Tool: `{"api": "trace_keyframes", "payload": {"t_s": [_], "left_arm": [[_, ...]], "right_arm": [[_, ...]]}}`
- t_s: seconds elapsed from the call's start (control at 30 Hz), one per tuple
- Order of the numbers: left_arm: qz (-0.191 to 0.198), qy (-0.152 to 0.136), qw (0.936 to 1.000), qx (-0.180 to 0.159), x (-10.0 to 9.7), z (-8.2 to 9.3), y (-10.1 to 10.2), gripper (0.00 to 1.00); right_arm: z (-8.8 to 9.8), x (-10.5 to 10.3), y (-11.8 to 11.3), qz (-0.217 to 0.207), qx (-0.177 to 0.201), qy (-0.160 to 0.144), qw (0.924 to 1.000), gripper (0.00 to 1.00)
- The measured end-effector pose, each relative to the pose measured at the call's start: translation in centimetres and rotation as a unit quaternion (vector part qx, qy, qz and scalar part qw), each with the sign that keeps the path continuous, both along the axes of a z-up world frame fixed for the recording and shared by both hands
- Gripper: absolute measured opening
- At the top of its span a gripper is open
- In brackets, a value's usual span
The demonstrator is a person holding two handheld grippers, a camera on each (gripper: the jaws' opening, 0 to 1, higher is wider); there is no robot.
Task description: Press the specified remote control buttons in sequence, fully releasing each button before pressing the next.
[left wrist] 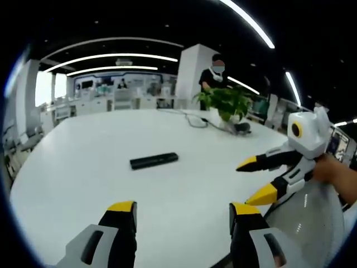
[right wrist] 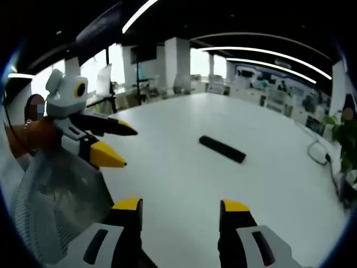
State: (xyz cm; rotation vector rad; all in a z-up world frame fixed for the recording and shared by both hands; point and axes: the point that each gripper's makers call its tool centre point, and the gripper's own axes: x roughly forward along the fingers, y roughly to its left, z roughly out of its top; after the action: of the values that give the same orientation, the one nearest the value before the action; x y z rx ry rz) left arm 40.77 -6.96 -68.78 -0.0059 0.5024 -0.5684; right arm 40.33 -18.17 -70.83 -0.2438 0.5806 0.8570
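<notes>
Slim black matte remote control (left wrist: 154, 161), a flat rectangular bar, lying alone mid-way across smooth white glossy table (left wrist: 83, 167), well apart from both tools. Left gripper (left wrist: 183, 215): yellow-tipped black jaws spread wide, holding nothing. Right gripper (right wrist: 181, 211): same wedge-shaped yellow tips, likewise spread and holding nothing. Leafy green potted plant (left wrist: 226, 103) and a looping cable (left wrist: 196, 120) near the far edge. Grey mesh chair back (right wrist: 61, 195) beside the table.

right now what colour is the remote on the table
Black. The remote lies on the white table, clearest in the left gripper view.
</notes>
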Motion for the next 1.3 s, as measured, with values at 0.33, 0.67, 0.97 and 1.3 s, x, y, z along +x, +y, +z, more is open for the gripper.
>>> {"api": "trace_keyframes", "payload": {"t_s": [0.33,0.67,0.97,1.3], "left_arm": [[-0.001,0.002,1.0,0.001,-0.14,0.01,-0.16,0.68],[-0.001,0.004,1.0,0.002,-0.26,0.02,-0.27,0.68],[0.0,0.006,1.0,0.004,-0.18,-0.15,-0.08,0.68],[0.005,0.012,0.9999,0.001,-0.15,-0.27,0.0,0.68]], "right_arm": [[-0.07,0.09,-0.11,-0.001,-0.002,0.0,1.0,0.53],[-0.12,0.01,-0.14,0.0,-0.004,0.001,1.0,0.53],[-0.19,-0.03,-0.15,0.001,-0.006,0.003,1.0,0.53],[-0.4,0.06,-0.38,-0.003,-0.009,0.006,0.9999,0.53]]}}
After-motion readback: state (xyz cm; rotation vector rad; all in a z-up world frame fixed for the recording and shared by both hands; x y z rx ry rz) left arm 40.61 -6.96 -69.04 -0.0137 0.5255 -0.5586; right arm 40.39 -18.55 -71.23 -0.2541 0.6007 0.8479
